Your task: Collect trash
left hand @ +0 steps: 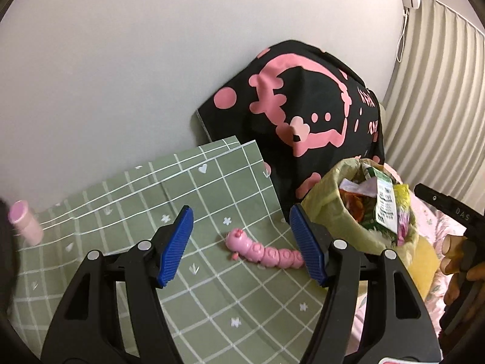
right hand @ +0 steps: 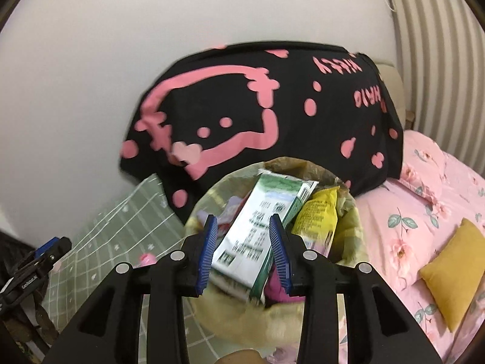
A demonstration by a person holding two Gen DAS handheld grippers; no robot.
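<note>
A trash bin lined with a yellowish bag [left hand: 330, 203] stands on the bed, full of wrappers. A green and white carton [right hand: 257, 236] lies on top of it, beside a yellow packet [right hand: 318, 215]. My right gripper [right hand: 244, 251] hangs over the bin with its blue pads on either side of the carton, jaws partly open. The carton also shows in the left wrist view [left hand: 386, 203]. My left gripper [left hand: 242, 242] is open and empty above the green checked cloth [left hand: 182, 194], with a pink caterpillar toy [left hand: 260, 250] between and beyond its pads.
A black cushion with a pink cat print [right hand: 272, 106] leans on the white wall behind the bin. A pink cylinder [left hand: 25, 224] lies at the cloth's left edge. A mustard pillow [right hand: 454, 270] lies on the pink floral sheet [right hand: 424, 188]. Curtains [left hand: 439, 91] hang at right.
</note>
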